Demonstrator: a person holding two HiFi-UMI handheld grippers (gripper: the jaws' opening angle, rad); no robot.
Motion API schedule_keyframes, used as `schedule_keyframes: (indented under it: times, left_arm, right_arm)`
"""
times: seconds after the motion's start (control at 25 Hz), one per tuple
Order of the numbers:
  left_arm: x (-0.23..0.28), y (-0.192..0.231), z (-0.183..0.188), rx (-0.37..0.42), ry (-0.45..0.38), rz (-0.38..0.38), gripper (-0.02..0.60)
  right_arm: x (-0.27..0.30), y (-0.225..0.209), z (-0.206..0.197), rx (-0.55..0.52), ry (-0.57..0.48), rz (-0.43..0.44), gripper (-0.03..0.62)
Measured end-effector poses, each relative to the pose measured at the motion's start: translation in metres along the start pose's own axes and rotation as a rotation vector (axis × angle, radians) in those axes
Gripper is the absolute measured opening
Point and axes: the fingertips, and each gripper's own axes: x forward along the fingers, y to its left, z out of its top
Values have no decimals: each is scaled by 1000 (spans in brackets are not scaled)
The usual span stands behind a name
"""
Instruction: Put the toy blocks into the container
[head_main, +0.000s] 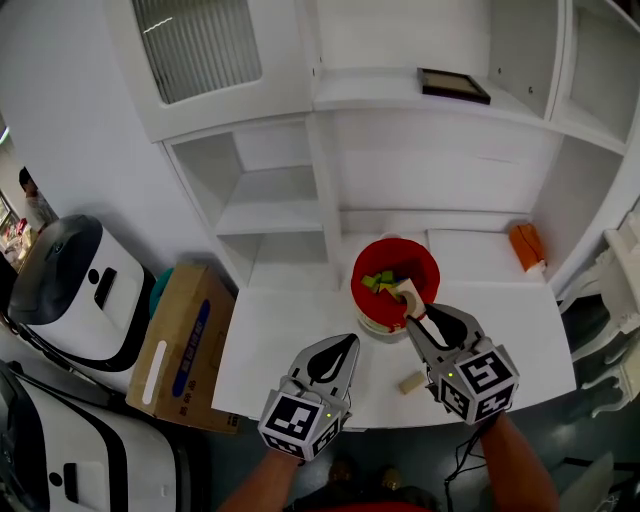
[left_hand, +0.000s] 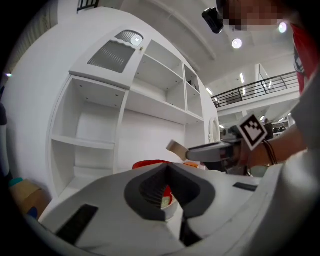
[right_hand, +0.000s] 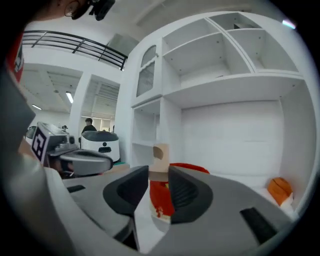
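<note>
Some blocks (head_main: 380, 283) already lay in the container (head_main: 395, 262). The right gripper (head_main: 411, 304) gripped a beige block (right_hand: 160, 152) above its rim. One more block (head_main: 411, 382) lay on the table (head_main: 290, 335). The left gripper (head_main: 343, 345) was closed and empty.

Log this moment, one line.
right gripper: shut on beige wooden block near red round bucket; left gripper: shut; second beige block on white table

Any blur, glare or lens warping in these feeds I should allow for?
Head view: evenly lit, sharp; shelves bow at the edges. Left gripper view: strong fisheye, ceiling light flares, left claw soft. Right gripper view: dark corners, wooden block in right claw slightly soft.
</note>
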Motion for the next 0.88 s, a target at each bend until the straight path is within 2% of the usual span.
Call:
schedule_keyframes:
  times: [0.08,0.12,0.16,0.24,0.28,0.32,0.36,0.44,0.56,0.64,0.8,0.88]
  left_arm:
    - [8,-5,-2,7,14,-24,17]
    - [13,-8,-5,13,27,-39,17]
    - [18,-12,-8,22,42,-54,17]
    - [28,-21,-17,46,76,-87,17]
    - [32,-26,-23,56,95,-108,20]
    - [35,-32,-29,66,117,-131,24]
    - [39,-38,-37,74,143,-155,52]
    - [44,-51,-55,89,197,-203,110]
    - [53,-76,-90,128,311,-284,195]
    - [59,-92,-122,163,420,-337,227]
    - [66,-113,-186,207,662,-410,247]
    - [68,-119,-207,232,740,-432,247]
  right_arm:
    - [22,-11,7,27,30,6,155]
    - [30,-14,8,48,43,16,243]
    - [34,-15,10,66,48,27,279]
    - [28,-14,17,72,13,38,279]
    - [19,-13,22,61,-26,33,244]
    - [9,-12,26,45,-69,17,169]
    - [-3,-14,29,28,-106,-8,96]
    - [-26,-17,32,5,-148,-57,8]
    - [-58,-19,30,26,-172,-89,8]
    - [-79,-22,27,51,-186,-105,8]
    - [-115,-30,17,68,-184,-148,8]
    - [-131,-37,10,73,-177,-172,8]
